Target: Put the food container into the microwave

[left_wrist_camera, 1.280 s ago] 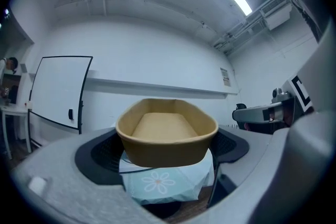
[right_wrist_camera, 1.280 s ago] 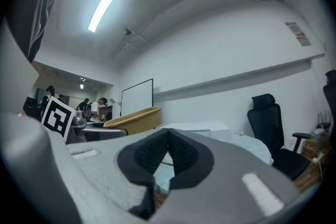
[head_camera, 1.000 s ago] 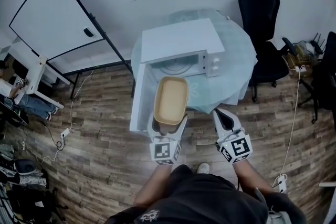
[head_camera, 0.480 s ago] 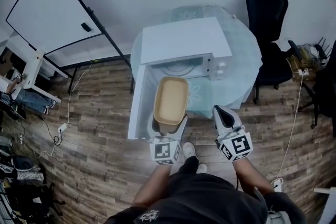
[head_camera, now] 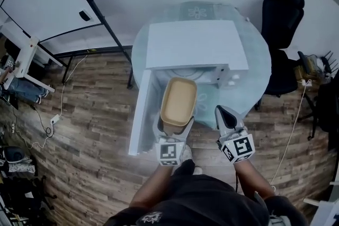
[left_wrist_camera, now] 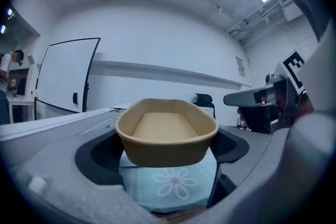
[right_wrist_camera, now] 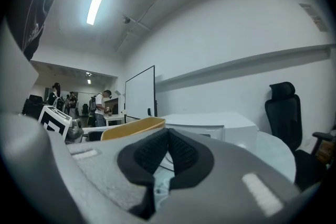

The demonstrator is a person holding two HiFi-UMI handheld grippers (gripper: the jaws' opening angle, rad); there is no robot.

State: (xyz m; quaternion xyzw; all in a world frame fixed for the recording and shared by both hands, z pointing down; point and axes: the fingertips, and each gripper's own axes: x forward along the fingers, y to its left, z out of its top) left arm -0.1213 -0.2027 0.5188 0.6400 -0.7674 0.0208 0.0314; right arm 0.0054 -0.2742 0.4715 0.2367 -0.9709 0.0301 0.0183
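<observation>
the left gripper (head_camera: pixel 176 125) pinches the near end of the food container (head_camera: pixel 178 100), which hangs level just before the open mouth of the microwave (head_camera: pixel 196 45). the right gripper (head_camera: pixel 224 115) has its 2 jaws pressed together on nothing, off to the right. best to keep the container level and feed it straight in, centred. the open door (head_camera: pixel 142 108) stands close on the left, and there is more room on the right, over the table (head_camera: pixel 254 74).
</observation>
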